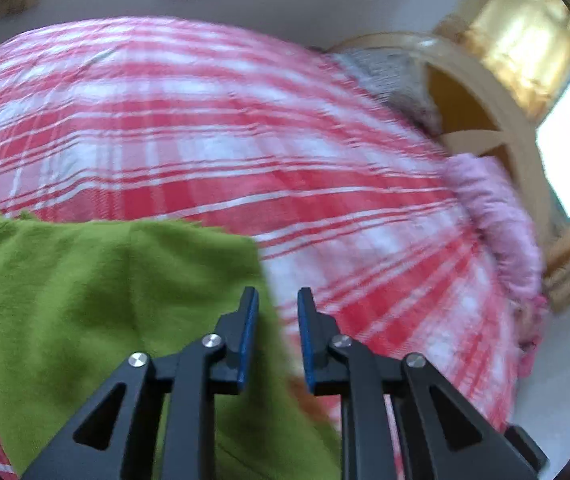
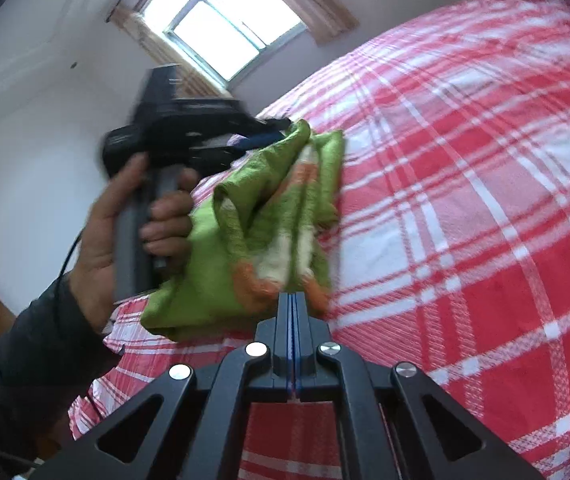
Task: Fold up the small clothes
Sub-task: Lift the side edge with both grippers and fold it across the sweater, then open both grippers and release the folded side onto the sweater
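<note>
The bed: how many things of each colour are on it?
Green: 1, the cloth
Red and white: 1, the checked sheet
Pink: 1, a fluffy thing at the bed's edge
Grey: 1, a blurred fabric thing by the headboard
Total: 4

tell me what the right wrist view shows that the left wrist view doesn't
Only the right wrist view shows the hand holding the left gripper, a dark sleeve, the orange and white trim of the cloth, and the shut right gripper at that trim. Only the left wrist view shows a pink frilled item, a grey pillow and the wooden headboard. Both show the green cloth on the red checked bedspread.
</note>
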### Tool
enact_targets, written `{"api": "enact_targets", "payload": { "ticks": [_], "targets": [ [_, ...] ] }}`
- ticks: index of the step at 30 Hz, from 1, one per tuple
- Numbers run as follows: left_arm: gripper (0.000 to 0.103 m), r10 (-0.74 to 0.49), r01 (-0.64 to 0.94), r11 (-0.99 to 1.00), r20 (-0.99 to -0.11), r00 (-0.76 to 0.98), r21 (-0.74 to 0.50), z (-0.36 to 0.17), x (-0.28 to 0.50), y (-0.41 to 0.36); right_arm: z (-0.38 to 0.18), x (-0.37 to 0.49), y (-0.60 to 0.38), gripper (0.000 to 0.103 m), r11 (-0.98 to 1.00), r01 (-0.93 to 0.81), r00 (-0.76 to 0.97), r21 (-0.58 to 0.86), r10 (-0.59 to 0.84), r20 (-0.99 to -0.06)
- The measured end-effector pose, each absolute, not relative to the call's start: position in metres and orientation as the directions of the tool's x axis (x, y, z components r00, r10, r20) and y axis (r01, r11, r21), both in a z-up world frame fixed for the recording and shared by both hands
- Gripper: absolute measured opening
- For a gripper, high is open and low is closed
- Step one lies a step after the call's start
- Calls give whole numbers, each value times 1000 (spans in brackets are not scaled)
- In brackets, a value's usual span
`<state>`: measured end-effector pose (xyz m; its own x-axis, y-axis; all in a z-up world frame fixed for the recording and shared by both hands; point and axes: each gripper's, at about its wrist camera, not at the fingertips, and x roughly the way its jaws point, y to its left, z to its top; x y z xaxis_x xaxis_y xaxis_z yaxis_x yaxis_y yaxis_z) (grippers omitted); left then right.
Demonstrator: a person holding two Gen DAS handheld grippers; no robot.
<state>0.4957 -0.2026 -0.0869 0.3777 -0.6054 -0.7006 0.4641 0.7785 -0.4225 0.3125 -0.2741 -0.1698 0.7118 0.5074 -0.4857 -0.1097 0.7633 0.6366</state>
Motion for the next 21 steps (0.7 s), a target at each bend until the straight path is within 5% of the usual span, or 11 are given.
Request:
{"api": "enact_targets", "payload": {
  "ticks": [2, 8, 9, 10, 12, 18, 21],
  "targets": [
    [43, -589, 485, 788, -695, 412, -380, -76, 481, -198, -173, 312, -277, 0, 750, -112, 712, 651, 518, -474],
    [78, -465, 466, 865, -644, 608, -185, -63, 428, -138, -177, 308, -287, 3, 711, -81, 725, 699, 523, -448],
    [79, -430, 431, 887, -641, 636, -167, -66, 424, -123, -177, 308, -288, 14, 713, -74, 730, 698, 515, -449],
    [80, -416, 407, 897, -635, 651, -171, -70, 419, -109, -174, 306, -288, 43, 718, -75, 741, 692, 504, -443],
    [84, -392, 352, 915, -635, 666, -195, -82, 410, -79, -162, 301, -289, 79, 731, -87, 769, 677, 481, -421],
    [90, -416, 278, 909, -649, 637, -311, -124, 394, -39, -116, 325, -275, 77, 813, -119, 789, 569, 425, -444],
    [97, -454, 283, 890, -636, 623, -358, -132, 389, -37, -98, 357, -263, 59, 828, -141, 770, 543, 436, -466]
  ]
}}
